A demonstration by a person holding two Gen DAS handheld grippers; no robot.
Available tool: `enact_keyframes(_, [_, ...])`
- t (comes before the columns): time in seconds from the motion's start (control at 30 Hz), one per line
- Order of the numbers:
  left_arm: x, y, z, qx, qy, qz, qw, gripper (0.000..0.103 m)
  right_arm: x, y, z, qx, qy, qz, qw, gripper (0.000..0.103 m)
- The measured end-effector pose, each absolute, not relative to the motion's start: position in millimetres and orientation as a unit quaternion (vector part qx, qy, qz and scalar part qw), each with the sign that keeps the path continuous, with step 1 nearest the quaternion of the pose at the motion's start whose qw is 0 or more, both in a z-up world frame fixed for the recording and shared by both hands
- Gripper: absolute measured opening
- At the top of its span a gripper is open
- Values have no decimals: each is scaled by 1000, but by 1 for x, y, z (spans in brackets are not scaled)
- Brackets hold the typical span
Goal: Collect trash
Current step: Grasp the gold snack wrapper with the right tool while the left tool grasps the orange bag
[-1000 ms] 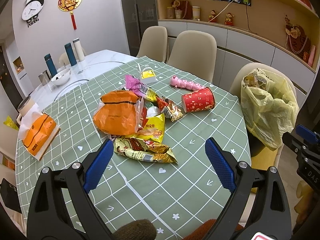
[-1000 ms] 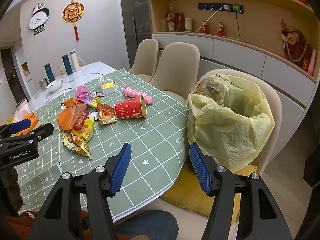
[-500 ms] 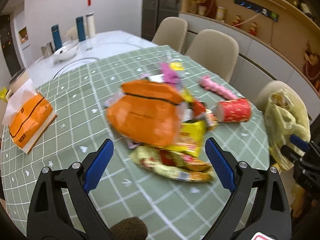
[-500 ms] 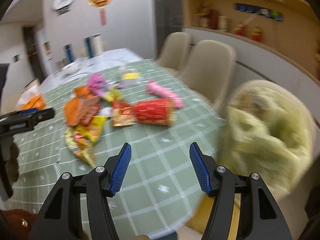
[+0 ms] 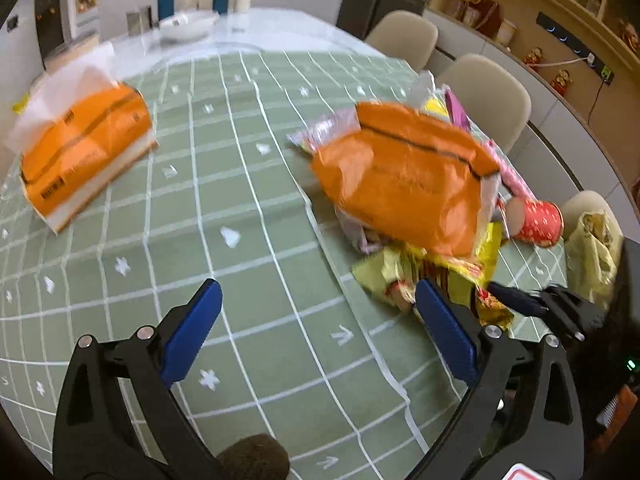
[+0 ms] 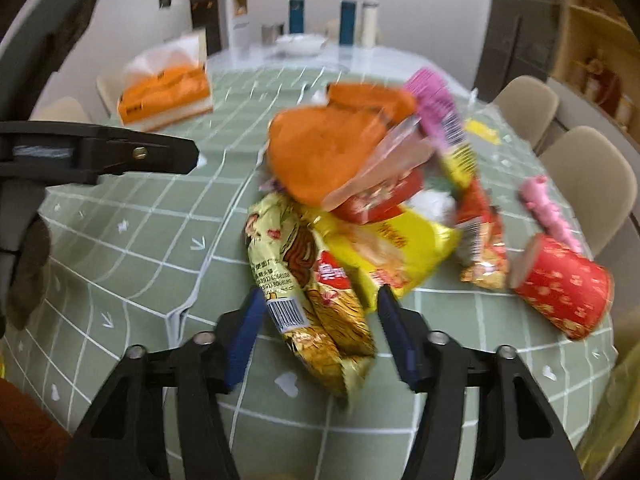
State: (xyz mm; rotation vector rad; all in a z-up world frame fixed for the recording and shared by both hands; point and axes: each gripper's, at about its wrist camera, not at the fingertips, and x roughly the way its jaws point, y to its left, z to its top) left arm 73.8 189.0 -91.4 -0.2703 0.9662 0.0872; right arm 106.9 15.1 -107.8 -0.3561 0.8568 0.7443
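Note:
A heap of snack wrappers lies on the green checked tablecloth (image 6: 132, 248). My right gripper (image 6: 322, 312) straddles the near end of a gold snack wrapper (image 6: 316, 292). Its jaws are closing, and the blue pads stand just off the wrapper's sides. Behind it lie a yellow packet (image 6: 400, 248), a crumpled orange wrapper (image 6: 320, 152), a pink wrapper (image 6: 436, 100) and a red paper cup (image 6: 564, 284) on its side. My left gripper (image 5: 318, 308) hangs open over bare cloth, left of the gold wrapper (image 5: 400, 276) and the orange wrapper (image 5: 404, 184).
An orange tissue pack (image 5: 84, 152) sits at the far left of the table. A yellow trash bag (image 5: 592, 252) rests on a chair at the right edge. Beige chairs (image 6: 588, 176) ring the far side. Bottles and a bowl (image 6: 300, 42) stand at the back.
Both grippers have swung left and dropped toward the table. The right one left the yellow bag, came over the gold wrapper, and its jaws have narrowed.

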Motion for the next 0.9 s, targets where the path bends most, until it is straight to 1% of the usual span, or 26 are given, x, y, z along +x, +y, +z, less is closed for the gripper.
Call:
enact_keyframes(0.03, [74,189,-93,-131,466,38,874,93,105,12,-106,-160,406,352,828,36])
enact_keyframes(0.1, [76,187,-92,-131,466,31,875,93,103,0,-104,-150,420,352,823,25])
enact_keyframes(0.27, [91,189,-88,-176,458,4,871,93,83,-48,-104,-100,454,324,824,20])
enact_keyframes(0.4, [112,189,-84,-202,442,-8,874,93,69,-86,-106,-58,463,272,842,17])
enact_keyframes(0.47, [128,190,-84,-197,432,-8,880,92,63,-102,-104,-43,463,248,850,17])
enact_keyframes(0.57, [159,192,-86,-165,421,7,892,90,57,-122,-101,-23,458,227,859,17])
enact_keyframes(0.6, [168,194,-88,-156,423,9,892,89,56,-126,-100,-20,457,220,862,17])
enact_keyframes(0.7, [194,201,-101,-151,443,1,884,77,53,-134,-99,-13,452,207,867,18])
enact_keyframes(0.73, [201,204,-106,-159,454,-5,877,74,51,-137,-99,-6,450,212,867,19])
enact_keyframes(0.8, [212,208,-117,-180,475,-11,861,70,48,-141,-96,10,442,230,867,36])
enact_keyframes(0.83, [214,210,-121,-190,480,-12,856,68,47,-143,-93,15,439,242,865,47])
enact_keyframes(0.87, [214,210,-122,-195,482,-14,854,67,48,-139,-91,14,439,250,863,52])
enact_keyframes(0.9, [213,210,-122,-199,483,-17,852,63,46,-136,-90,7,442,254,860,52])
